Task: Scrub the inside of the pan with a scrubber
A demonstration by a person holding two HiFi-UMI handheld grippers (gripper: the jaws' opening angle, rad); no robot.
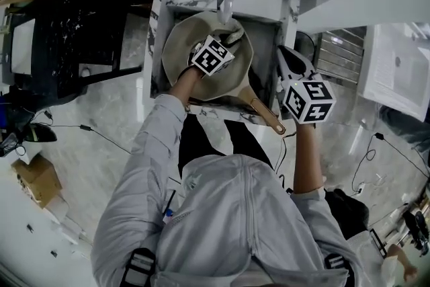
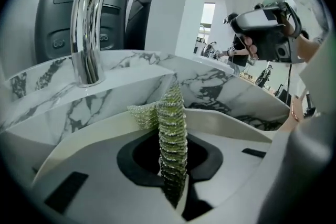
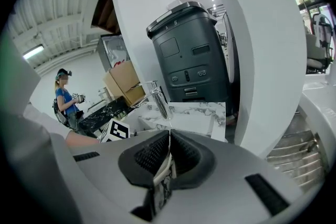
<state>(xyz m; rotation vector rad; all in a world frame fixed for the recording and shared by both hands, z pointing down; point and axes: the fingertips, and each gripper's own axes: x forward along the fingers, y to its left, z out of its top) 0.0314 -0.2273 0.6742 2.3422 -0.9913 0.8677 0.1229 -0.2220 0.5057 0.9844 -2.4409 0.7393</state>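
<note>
Left claw [image 2: 172, 162] pinches a green, ribbed mesh scrubber [image 2: 172, 113] upright between its black pads, inside the round cream pan [image 1: 180, 44] at upper centre of the head view, in a marble-veined sink [image 1: 269, 2]. Only the head view shows the left arm stretched forward into the pan. The right claw [image 3: 169, 136], jaws pressed together on nothing, hovers beside the pan's tan handle [image 1: 265, 114].

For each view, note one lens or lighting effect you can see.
Head view: dim overall, straight edges curve around the pan. Left gripper view: glare streaks on the tap, scrubber sharp. Right gripper view: black corners, straight lines bowed.
</note>
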